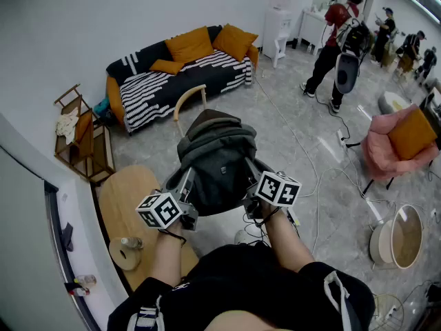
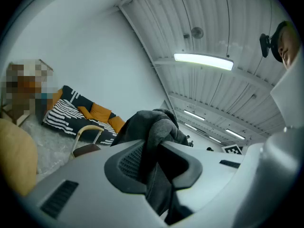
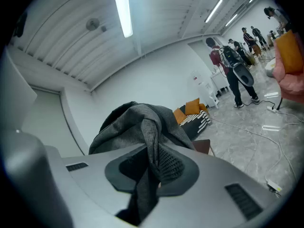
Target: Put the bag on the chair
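Observation:
A dark grey backpack [image 1: 217,161] hangs in the air in front of me, carried between both grippers. My left gripper [image 1: 185,186] is shut on a fold of the bag's fabric [image 2: 156,132], which runs down between its jaws. On the bag's other side my right gripper [image 1: 249,185] is also shut on a grey fold [image 3: 145,127]. The chair [image 1: 190,96], with a curved wooden back and a dark seat, stands on the floor just beyond the bag, which hides most of it. The chair's back shows low at the left [image 2: 87,136], and a corner of its seat peeks past the bag [image 3: 202,146].
A striped sofa [image 1: 176,74] with orange cushions stands against the far wall. A round wooden table [image 1: 127,209] is at my left, a wooden rack [image 1: 81,140] behind it. A pink armchair [image 1: 396,147], cables [image 1: 310,164] on the floor and several people [image 1: 337,40] are to the right.

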### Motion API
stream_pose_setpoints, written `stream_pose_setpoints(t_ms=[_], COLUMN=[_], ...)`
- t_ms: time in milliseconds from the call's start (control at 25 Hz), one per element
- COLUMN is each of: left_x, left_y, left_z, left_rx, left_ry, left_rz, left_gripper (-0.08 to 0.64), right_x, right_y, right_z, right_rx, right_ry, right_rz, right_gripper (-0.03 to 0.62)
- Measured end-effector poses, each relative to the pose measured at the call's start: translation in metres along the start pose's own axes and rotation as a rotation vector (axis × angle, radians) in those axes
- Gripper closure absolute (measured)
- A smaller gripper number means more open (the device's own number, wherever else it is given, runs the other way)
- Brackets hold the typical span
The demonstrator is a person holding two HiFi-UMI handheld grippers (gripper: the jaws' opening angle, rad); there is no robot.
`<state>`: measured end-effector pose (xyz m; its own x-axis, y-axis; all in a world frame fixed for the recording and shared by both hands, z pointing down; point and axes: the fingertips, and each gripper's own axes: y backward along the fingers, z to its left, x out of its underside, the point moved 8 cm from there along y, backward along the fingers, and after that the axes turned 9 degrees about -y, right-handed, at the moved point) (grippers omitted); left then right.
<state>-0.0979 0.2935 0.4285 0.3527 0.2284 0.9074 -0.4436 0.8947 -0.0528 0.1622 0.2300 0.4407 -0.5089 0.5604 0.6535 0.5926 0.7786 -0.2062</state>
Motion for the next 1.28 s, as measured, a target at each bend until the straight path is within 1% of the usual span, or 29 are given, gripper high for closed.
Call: stream_pose_setpoints(t_ms=[240, 360, 520, 600, 720, 840, 1040, 1160, 1280], left_x=[-0.001, -0.003, 0.005, 0.002, -0.010, -0.011, -0.006, -0.002, 0.004], left_y=[-0.007, -0.020, -0.028, -0.043, -0.073, -0.093, -0.119, -0.132, -0.138], left_z=[0.001, 0.002, 0.006, 0.002, -0.009, -0.016, -0.033, -0.038, -0.037], left_rx=[0.007, -0.003, -0.019, -0.030, -0.057, -0.077, -0.094, -0.096, -0.100], left_ry=[-0.019, -0.020, -0.010, -0.002, 0.005, 0.001, -0.013, -0.007, 0.016], left_rz=[-0.014, -0.004, 0.002, 0.001, -0.004, -0.013, -0.030, -0.022, -0.017], left_gripper=[0.474, 0.474, 0.474, 0.474, 0.474, 0.474, 0.474, 0.474, 0.474], right_x=[0.000, -0.008, -0.009, -0.024, -0.059, -0.081, -0.103, -0.115, -0.117], right_y=[-0.002, -0.012, -0.019, -0.025, -0.037, -0.043, -0.047, -0.049, -0.051], right_z=[-0.006, -0.014, -0.026, -0.033, -0.043, -0.055, -0.080, -0.090, -0.098], right_rx=[-0.022, -0.025, -0.029, -0.042, -0.063, -0.074, -0.126, -0.120, -0.117], right_ry=[0.000, -0.020, -0.040, -0.042, -0.046, -0.049, -0.061, -0.067, -0.067], right_rz=[-0.023, -0.021, -0.020, -0.014, 0.005, 0.015, 0.030, 0.027, 0.040], right_gripper=[0.528, 0.526, 0.523, 0.522, 0.520, 0.518, 0.517, 0.517, 0.517])
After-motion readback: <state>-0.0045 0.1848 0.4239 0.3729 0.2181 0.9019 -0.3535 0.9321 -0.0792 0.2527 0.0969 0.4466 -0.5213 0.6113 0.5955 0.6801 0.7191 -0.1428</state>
